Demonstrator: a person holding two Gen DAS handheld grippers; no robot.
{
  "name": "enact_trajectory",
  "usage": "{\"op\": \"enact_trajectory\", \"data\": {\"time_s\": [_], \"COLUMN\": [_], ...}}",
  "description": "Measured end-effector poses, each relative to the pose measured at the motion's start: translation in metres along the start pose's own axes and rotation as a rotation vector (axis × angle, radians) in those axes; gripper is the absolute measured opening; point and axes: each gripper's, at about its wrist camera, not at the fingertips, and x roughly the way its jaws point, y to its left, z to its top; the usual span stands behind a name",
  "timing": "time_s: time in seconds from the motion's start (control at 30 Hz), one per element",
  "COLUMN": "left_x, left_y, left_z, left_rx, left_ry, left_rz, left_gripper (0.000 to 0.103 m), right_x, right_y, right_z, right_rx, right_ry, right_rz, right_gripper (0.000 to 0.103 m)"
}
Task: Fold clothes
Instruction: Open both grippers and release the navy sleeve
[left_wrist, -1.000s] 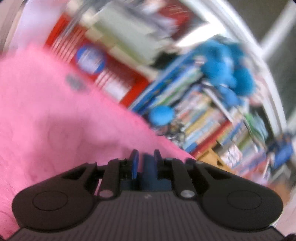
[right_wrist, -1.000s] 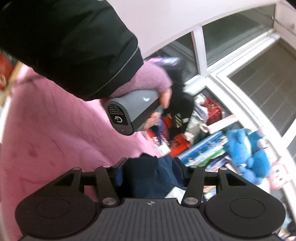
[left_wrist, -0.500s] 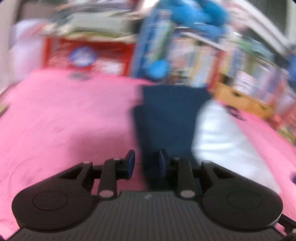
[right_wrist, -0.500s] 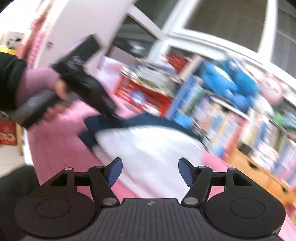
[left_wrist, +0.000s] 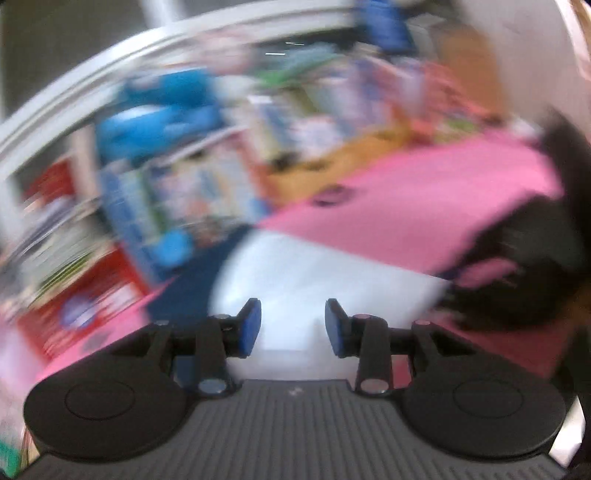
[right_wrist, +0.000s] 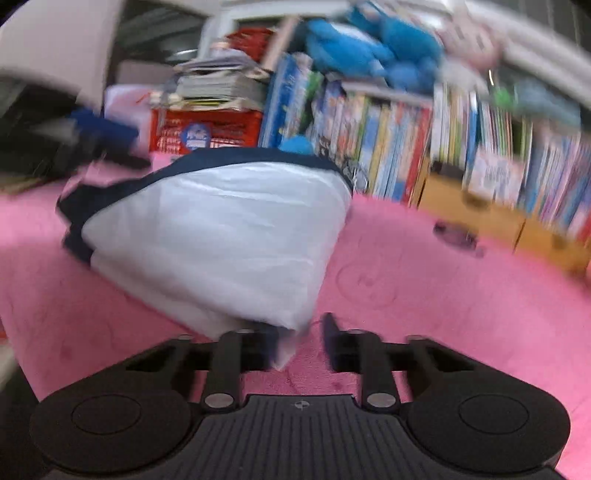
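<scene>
Garment (right_wrist: 221, 236) edges motion-blurred, left gripper (left_wrist: 293, 326) view smeared

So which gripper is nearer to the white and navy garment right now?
Too close to call. The left gripper is open over the garment's white side; the right gripper is open at its near corner.
</scene>
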Motion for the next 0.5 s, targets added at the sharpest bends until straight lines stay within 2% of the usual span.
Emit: {"op": "enact_trajectory", "data": {"time_s": [0.07,0.13,0.17,0.3,0.4,0.47,0.5], "left_x": [0.006,0.013,0.016,0.026,0.035,0.035,0.033], "left_y": [-0.018,-0.032,-0.039,-0.055,-0.053,-0.049,-0.042], "left_z": [0.0,-0.002,-0.003,-0.009,-0.015,-0.023,-0.029], "left_rx": [0.085,0.159,0.195,0.319,0.362,0.38,0.366], "left_ry": [0.002,0.003,0.002,-0.02,-0.014,0.009,0.047], "left_rz": [-0.047,-0.078,-0.09,-0.037,0.032,0.068,0.081], "left_gripper": [0.037,0.047,0.05,0.052,0.048,0.036,0.029], "right_x": [0.006,0.01,0.009,0.007,0.006,0.004,0.003], "right_y": [-0.007,-0.012,-0.013,-0.015,-0.016,-0.017,-0.017], "right_z": [0.002,0.005,0.005,0.007,0.006,0.005,0.005], "right_rx": [0.059,0.112,0.11,0.115,0.112,0.11,0.109], "right_ry": [0.017,0.032,0.026,0.017,0.014,0.013,0.013], "right_rz": [0.014,0.027,0.031,0.04,0.041,0.039,0.038], "right_gripper": [0.017,0.017,0.017,0.017,0.017,0.017,0.017]}}
